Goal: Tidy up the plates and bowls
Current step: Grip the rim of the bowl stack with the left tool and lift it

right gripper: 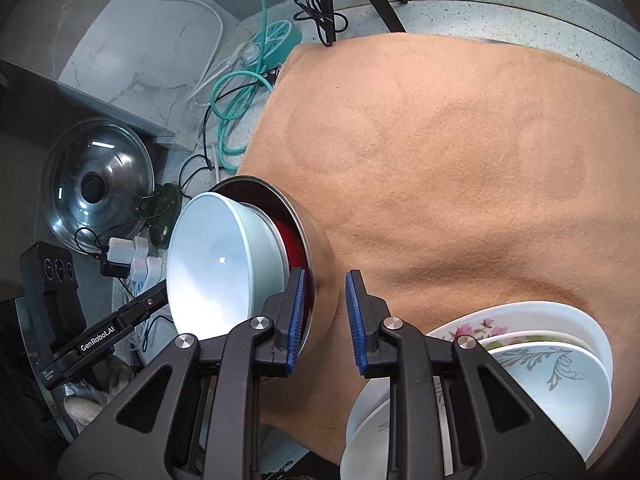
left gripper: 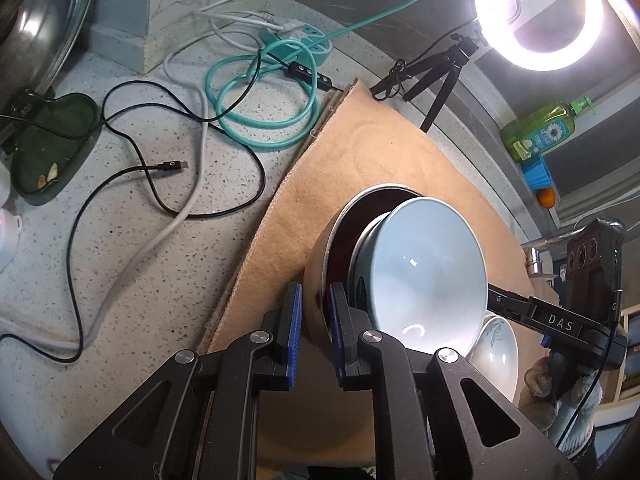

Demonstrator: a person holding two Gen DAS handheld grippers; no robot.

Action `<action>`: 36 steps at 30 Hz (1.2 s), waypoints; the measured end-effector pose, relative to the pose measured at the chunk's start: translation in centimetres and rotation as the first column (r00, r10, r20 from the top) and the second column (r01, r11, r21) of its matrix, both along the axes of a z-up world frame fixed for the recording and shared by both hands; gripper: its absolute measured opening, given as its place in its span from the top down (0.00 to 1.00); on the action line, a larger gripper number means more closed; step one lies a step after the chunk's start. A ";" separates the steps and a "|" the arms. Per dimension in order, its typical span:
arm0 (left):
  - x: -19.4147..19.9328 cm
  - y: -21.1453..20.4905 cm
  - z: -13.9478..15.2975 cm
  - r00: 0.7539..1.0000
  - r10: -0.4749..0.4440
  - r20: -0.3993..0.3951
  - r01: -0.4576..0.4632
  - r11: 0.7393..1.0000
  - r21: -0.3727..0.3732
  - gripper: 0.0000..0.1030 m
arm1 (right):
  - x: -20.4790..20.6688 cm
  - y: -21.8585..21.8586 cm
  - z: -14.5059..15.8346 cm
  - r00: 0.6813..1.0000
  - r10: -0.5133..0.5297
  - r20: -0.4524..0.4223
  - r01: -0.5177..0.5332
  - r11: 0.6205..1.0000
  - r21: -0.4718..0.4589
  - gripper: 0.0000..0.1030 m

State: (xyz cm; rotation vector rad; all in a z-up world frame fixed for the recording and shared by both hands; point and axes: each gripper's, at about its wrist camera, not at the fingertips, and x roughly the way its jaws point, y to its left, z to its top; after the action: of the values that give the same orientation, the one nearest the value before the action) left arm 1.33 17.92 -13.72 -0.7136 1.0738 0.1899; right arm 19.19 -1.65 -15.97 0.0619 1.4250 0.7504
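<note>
We hold a nested stack of bowls between both grippers, tilted above the tan cloth (right gripper: 460,160) that covers the speckled counter (left gripper: 132,240). The outermost piece is a steel bowl (left gripper: 316,276); inside it sits a red bowl (right gripper: 294,246), and a pale blue bowl (left gripper: 424,268) lies innermost, its glazed hollow open to both cameras. Our left gripper (left gripper: 314,332) is drawn in narrow, its blue pads pinching the steel bowl's rim, one pad outside the wall and one inside. Our right gripper (right gripper: 324,320) grips the opposite side of the same rim, jaws a little wider, the left pad inside against the red lining and the right pad just beside the steel wall; whether that outer pad presses the metal we cannot quite tell. Near the right gripper, on the cloth, a pile of white plates (right gripper: 532,360) with flower and leaf patterns lies stacked. Beyond the cloth's edge, teal (left gripper: 264,96), white and black cables tangle on the counter by a teal power strip (left gripper: 308,42). A glass lid (right gripper: 98,186) rests off to the side, and a ring light (left gripper: 540,12) glares above a green soap bottle (left gripper: 540,130).
</note>
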 end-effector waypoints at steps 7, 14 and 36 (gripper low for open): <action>0.5 -0.4 -0.5 1.000 -0.018 -0.011 0.018 1.000 0.004 0.91 | -0.2 0.5 -0.7 1.000 0.012 -0.023 -0.012 1.000 -0.006 0.88; 0.3 -0.7 -0.2 1.000 -0.024 -0.013 0.024 1.000 0.018 0.91 | -0.7 0.5 -0.3 1.000 0.024 -0.012 -0.024 1.000 -0.017 0.88; 0.6 -6.4 6.1 0.980 -0.169 0.100 0.162 0.984 0.080 0.91 | -3.2 -7.1 6.3 0.997 -0.063 0.036 0.061 0.997 0.038 0.88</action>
State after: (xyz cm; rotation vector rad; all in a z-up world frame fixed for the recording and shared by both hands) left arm 1.97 11.48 -7.66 -0.5605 1.0143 0.0465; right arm 16.03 -8.71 -9.69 0.1198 1.3680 0.7236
